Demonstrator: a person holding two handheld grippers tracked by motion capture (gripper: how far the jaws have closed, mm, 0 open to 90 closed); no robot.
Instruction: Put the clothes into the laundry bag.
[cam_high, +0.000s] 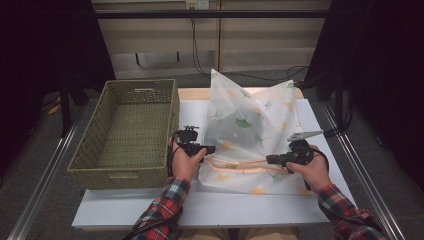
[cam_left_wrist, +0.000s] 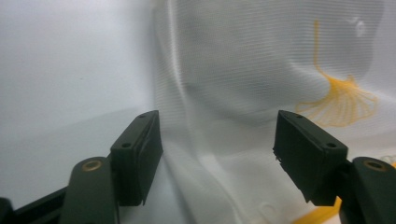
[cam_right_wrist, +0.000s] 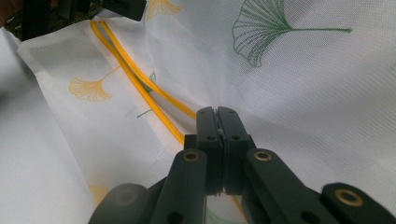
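High view is showing me the mesh bag (cam_high: 250, 135) still standing on the table (cam_high: 210, 205) at 3 o'clock of the empty wicker basket (cam_high: 127, 132), with my right gripper (cam_right_wrist: 217, 116) pinching its yellow drawstring (cam_right_wrist: 140, 84) while my left gripper (cam_left_wrist: 217, 140) is spreading around an unpinched fold.

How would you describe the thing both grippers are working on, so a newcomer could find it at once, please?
On the white table, right of the woven green basket, stands a puffed-up white mesh bag. Green and yellow ginkgo leaf prints and a yellow drawstring across its near end set it apart.
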